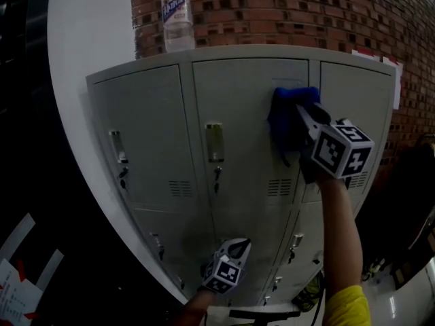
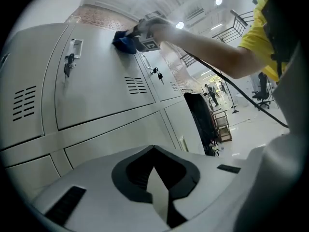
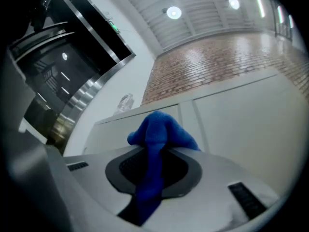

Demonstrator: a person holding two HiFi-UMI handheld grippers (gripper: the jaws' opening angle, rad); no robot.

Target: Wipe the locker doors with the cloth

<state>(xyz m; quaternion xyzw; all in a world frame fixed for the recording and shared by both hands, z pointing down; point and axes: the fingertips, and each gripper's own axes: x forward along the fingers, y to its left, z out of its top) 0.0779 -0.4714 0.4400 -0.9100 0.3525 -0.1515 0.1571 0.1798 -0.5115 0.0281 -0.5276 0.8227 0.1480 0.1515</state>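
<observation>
A bank of grey metal lockers [image 1: 163, 134] fills the middle of the head view. The right gripper [image 1: 301, 116] reaches up at right of centre, its jaws clamped on a bunched blue cloth [image 1: 285, 124]. The cloth lies against the upper right corner of the middle top-row locker door [image 1: 238, 107], just beside the seam with the next door. The arm behind this gripper ends in a yellow sleeve [image 1: 346, 308] at the bottom edge.

The left gripper [image 1: 238, 248] hangs low at bottom centre, near the lower doors – jaws drawn together, nothing between them.

On the locker top, upper left of centre, stands a clear plastic bottle [image 1: 178, 19] in front of a red brick wall [image 1: 285, 12]. The print on its white label is too blurred to read. Each gripper's cube shows black-and-white square markers – no words.
</observation>
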